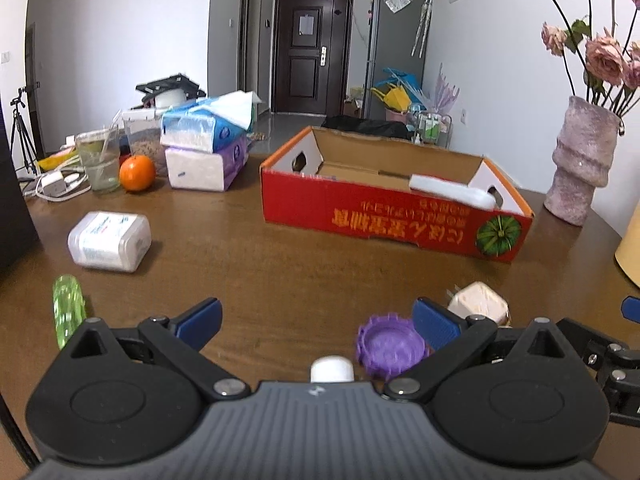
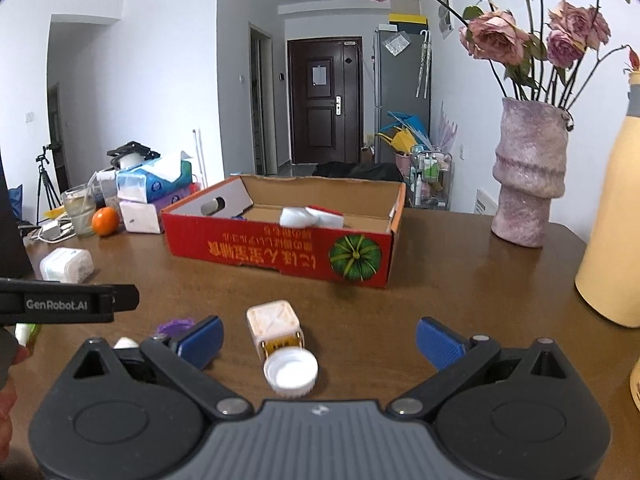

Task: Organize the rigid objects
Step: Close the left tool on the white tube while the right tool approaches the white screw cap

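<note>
- Brown wooden table [image 1: 280,264] in a living room, dark door at the back.
- Left gripper [image 1: 316,320] is spread wide, nothing between its fingers. Purple cap [image 1: 390,346] lies open side up, touching the inner face of its right finger; white cap [image 1: 332,368] sits low near the gripper body.
- Right gripper [image 2: 320,340] is also spread wide and empty. White charger plug [image 2: 276,328] lies between its fingers, long axis running away from the camera, prongs end toward the camera. White bottle cap [image 2: 291,372] lies open side up, touching the plug's near end.
- Red cardboard box [image 2: 280,248] stands beyond both, open top, white items inside.
- Green translucent piece [image 1: 69,310] lies left of the left gripper; white plastic container [image 1: 109,240] further out, on its side.
- Around: orange [image 1: 137,173], tissue packs [image 1: 206,148], pink vase [image 2: 528,176], yellow bottle [image 2: 616,216].
- Path from plug to box is open table.
</note>
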Tool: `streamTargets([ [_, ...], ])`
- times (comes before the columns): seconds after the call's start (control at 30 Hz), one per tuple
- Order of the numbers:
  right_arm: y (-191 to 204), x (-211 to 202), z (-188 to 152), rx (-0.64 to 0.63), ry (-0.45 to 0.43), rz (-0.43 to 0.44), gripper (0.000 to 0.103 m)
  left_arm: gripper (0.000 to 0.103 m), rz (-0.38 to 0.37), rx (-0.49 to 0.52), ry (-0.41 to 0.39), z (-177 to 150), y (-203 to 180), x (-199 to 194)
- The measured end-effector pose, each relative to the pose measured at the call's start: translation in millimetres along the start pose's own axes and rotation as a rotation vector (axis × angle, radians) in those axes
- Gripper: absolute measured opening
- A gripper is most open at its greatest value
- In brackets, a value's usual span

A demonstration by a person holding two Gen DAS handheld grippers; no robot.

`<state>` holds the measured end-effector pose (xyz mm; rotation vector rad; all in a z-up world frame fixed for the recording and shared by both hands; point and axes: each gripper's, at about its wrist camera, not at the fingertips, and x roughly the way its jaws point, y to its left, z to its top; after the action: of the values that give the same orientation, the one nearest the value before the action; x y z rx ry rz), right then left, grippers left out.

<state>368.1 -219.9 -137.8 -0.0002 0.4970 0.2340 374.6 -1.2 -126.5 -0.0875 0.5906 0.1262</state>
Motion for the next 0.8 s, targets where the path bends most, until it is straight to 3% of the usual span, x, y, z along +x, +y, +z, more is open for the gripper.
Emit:
streamTargets([
  [0.57, -10.6, -12.9, -28.0, 0.042, 0.027, -0.03, 0.103, 0.103, -0.004, 0.047, 0.11, -41.9, -7.2, 2.4],
  [0.8, -10.1, -9.7, -29.4, 0.039, 0.034, -0.028, 0.103, 0.096, -0.005, 0.035, 0.132, -43.3, -6.2, 8.7],
])
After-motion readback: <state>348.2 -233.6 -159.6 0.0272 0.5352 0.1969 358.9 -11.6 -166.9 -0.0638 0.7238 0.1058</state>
